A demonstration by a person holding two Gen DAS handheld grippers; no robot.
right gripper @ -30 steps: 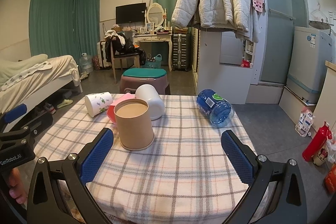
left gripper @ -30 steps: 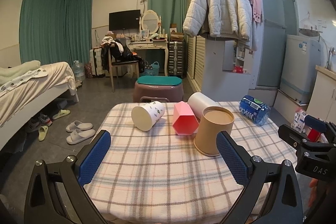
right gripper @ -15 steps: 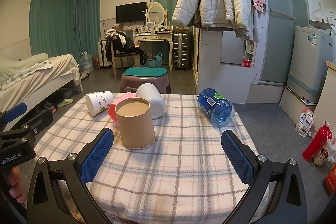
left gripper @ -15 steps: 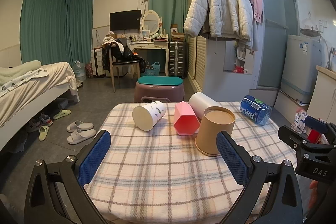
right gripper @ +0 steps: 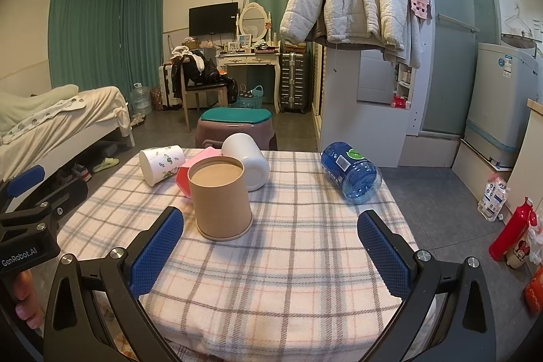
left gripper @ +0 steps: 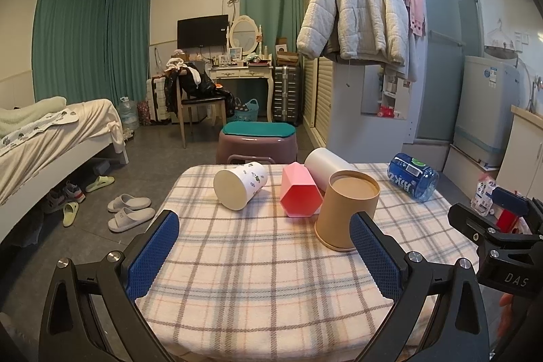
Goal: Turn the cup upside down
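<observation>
Across the last second almost nothing has changed: the view only drifts slightly, and the cups keep their places. The tan cup point(right gripper: 220, 199) stands on the checked worktop point(right gripper: 288, 260) with a recessed flat face uppermost; whether that is its base or a filled mouth cannot be told. The left hand-held gripper point(left gripper: 263, 255) and the right hand-held gripper point(right gripper: 271, 251) are both spread wide, holding nothing, short of the cup.

Left gripper point(left gripper: 264, 246) w/ blue-padded fingers point(left gripper: 152, 255) spread wide, empty, over checked tablecloth point(left gripper: 258, 280). Tan cardboard cup point(left gripper: 344, 209) at 1 o'clock, bottom up. Pink hexagonal cup point(left gripper: 298, 190), white printed cup point(left gripper: 239, 185) on sides at 12. Blue plastic bottle point(left gripper: 412, 175) lying at 2.
</observation>
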